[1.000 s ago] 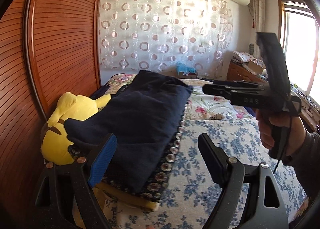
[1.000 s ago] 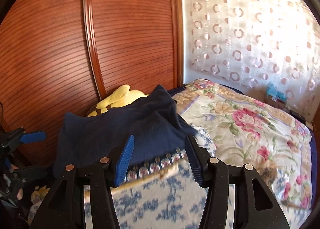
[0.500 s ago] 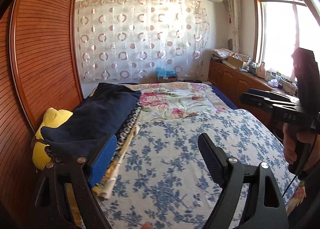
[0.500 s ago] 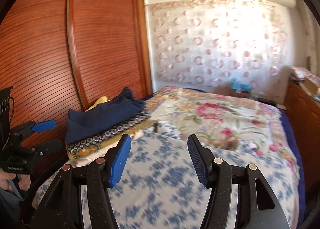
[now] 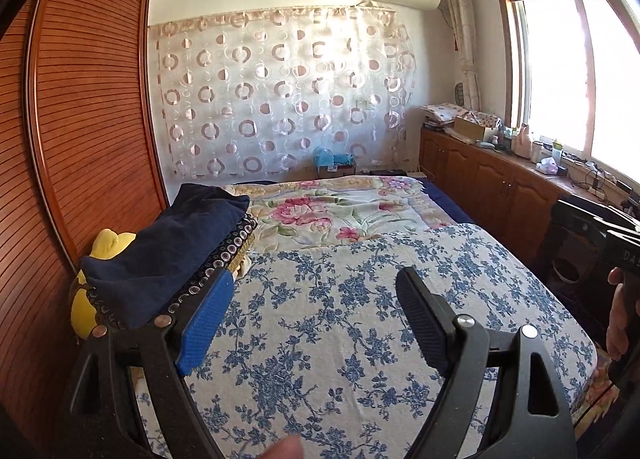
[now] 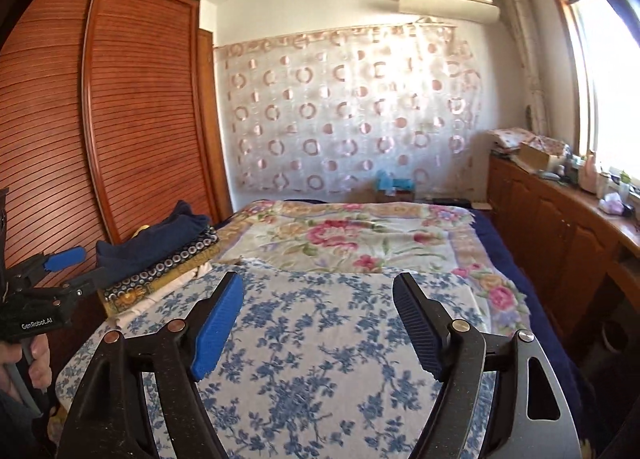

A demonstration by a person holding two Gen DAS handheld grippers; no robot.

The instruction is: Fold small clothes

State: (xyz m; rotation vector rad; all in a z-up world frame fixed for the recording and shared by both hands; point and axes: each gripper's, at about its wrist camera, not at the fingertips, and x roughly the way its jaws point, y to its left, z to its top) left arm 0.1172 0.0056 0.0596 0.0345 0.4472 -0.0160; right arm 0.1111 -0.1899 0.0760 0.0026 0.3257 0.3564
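Note:
A folded navy garment (image 5: 176,251) lies on top of a stack of folded clothes, over a piece with a ring-patterned edge (image 5: 224,255), at the left side of the bed. The stack also shows in the right wrist view (image 6: 160,251). My left gripper (image 5: 316,319) is open and empty, held above the blue-flowered sheet (image 5: 360,319), to the right of the stack. My right gripper (image 6: 320,319) is open and empty, above the same sheet (image 6: 320,339). Each gripper shows at the edge of the other's view.
A yellow plush toy (image 5: 96,291) sits behind the stack against the wooden wardrobe (image 5: 80,139). A pink-flowered blanket (image 5: 340,207) covers the far half of the bed. A wooden cabinet (image 5: 500,187) with clutter runs under the window at the right.
Both grippers have drawn back and up from the stack, which now lies farther off at the left. The navy garment stays on top of the stack. Both stay open.

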